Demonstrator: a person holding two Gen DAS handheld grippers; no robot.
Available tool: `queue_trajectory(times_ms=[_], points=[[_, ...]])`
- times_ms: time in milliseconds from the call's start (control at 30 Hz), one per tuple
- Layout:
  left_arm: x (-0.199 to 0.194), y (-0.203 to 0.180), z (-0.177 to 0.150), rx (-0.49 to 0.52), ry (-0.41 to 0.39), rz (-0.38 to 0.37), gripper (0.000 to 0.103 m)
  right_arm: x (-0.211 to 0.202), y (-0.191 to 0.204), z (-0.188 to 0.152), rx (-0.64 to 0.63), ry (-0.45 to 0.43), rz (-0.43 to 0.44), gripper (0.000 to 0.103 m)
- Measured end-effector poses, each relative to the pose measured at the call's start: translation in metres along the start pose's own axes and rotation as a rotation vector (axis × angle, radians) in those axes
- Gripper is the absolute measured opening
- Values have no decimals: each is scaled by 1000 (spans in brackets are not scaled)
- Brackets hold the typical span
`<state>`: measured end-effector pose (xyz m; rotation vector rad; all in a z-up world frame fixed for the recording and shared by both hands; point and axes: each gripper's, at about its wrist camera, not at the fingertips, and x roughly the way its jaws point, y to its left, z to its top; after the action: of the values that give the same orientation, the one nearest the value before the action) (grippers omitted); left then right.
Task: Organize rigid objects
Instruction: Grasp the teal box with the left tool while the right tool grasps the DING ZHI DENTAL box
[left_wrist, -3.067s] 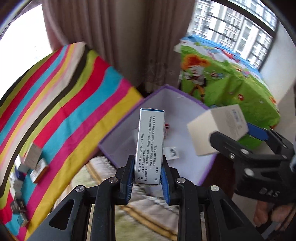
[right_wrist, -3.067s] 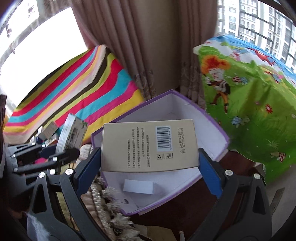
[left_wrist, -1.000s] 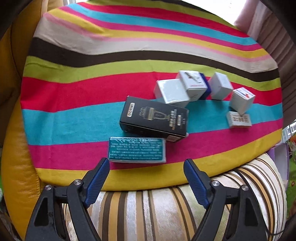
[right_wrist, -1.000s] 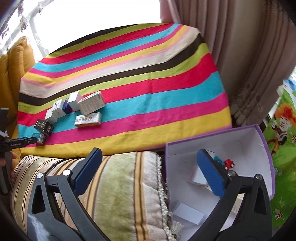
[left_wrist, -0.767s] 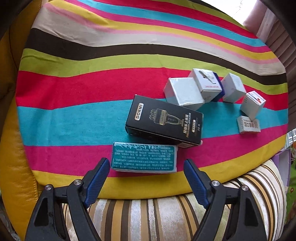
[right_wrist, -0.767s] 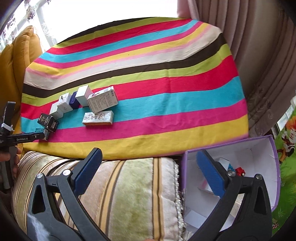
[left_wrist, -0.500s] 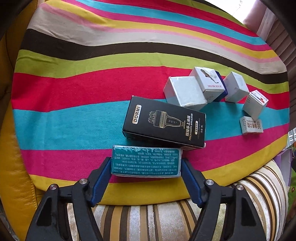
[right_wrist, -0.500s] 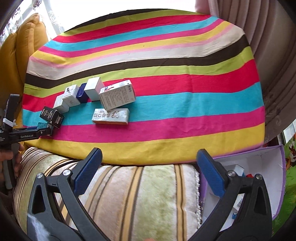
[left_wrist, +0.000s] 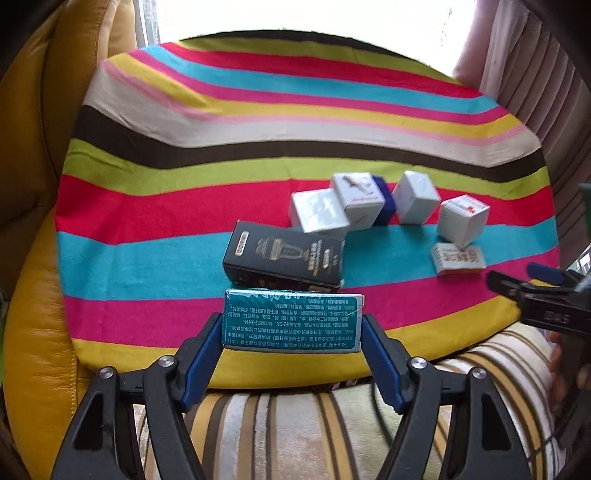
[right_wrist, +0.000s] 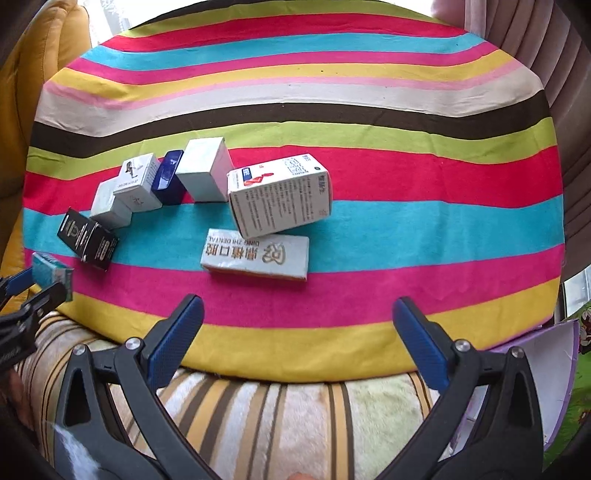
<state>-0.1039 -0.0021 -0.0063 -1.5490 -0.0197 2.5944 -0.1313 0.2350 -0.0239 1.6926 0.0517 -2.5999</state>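
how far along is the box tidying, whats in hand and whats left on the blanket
Done: little can be read, since only a corner of the purple storage bin shows, its contents hidden. In hand: the left hand-held gripper is clamped on the teal printed carton; the right hand-held gripper is open and empty. Left on the striped blanket: the black carton, the flat dental carton and five more small boxes.

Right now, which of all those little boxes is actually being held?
The teal box, clamped by its two ends in the left gripper. The black box and the white ones lie free on the striped cloth; the right gripper holds nothing.
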Motion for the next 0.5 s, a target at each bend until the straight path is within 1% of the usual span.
queue_trajectory(times_ms=[167, 367, 500], points=[[-12, -12, 4, 5, -70, -2, 73, 17, 13, 7, -13, 34, 1, 102], [-12, -15, 5, 3, -89, -3, 73, 25, 23, 15, -23, 33, -12, 102], [-15, -18, 3, 4, -100, -5, 73, 35, 26, 21, -12, 48, -32, 102]])
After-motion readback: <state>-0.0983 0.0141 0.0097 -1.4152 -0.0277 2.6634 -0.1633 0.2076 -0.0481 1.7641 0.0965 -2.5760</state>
